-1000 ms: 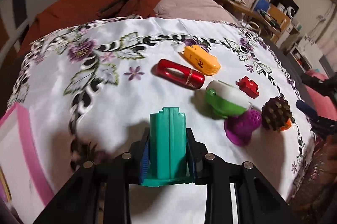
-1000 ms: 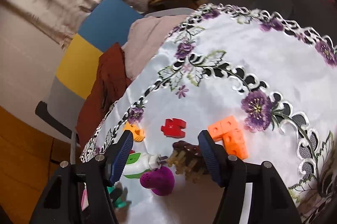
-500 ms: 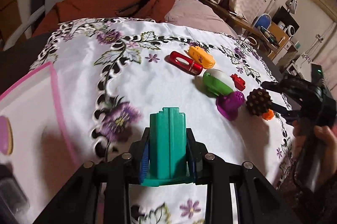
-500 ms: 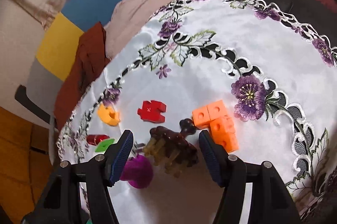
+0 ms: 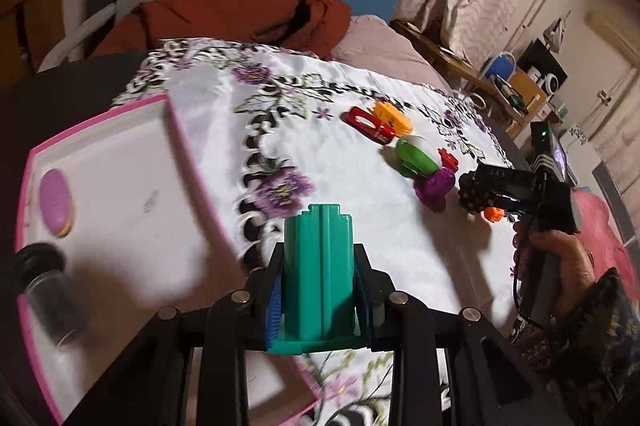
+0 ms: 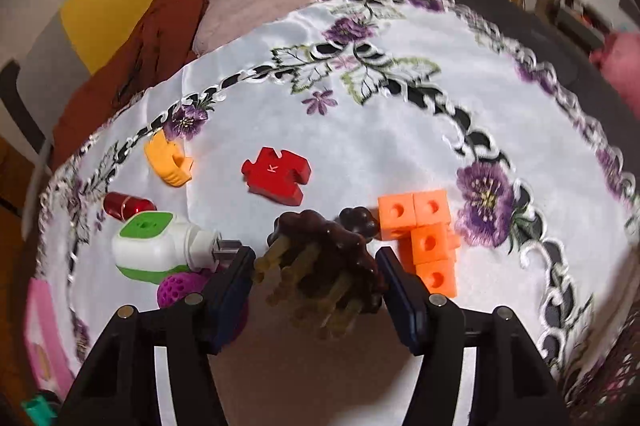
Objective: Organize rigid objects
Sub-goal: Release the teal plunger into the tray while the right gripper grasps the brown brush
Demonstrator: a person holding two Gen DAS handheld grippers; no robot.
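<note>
Green block (image 5: 318, 278) upright, long axis vertical

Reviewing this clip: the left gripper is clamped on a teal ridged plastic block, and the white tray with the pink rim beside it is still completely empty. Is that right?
Not quite. The left gripper is clamped on the teal ridged plastic block, but the white tray with the pink rim is not empty: the left wrist view shows a flat purple oval piece and a small dark-capped clear jar already in it.

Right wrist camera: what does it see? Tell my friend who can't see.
The right gripper is closing around a brown spiky toy on a flowery tablecloth. Nearby lie orange cubes, a red puzzle piece and a green-and-white plug.
</note>
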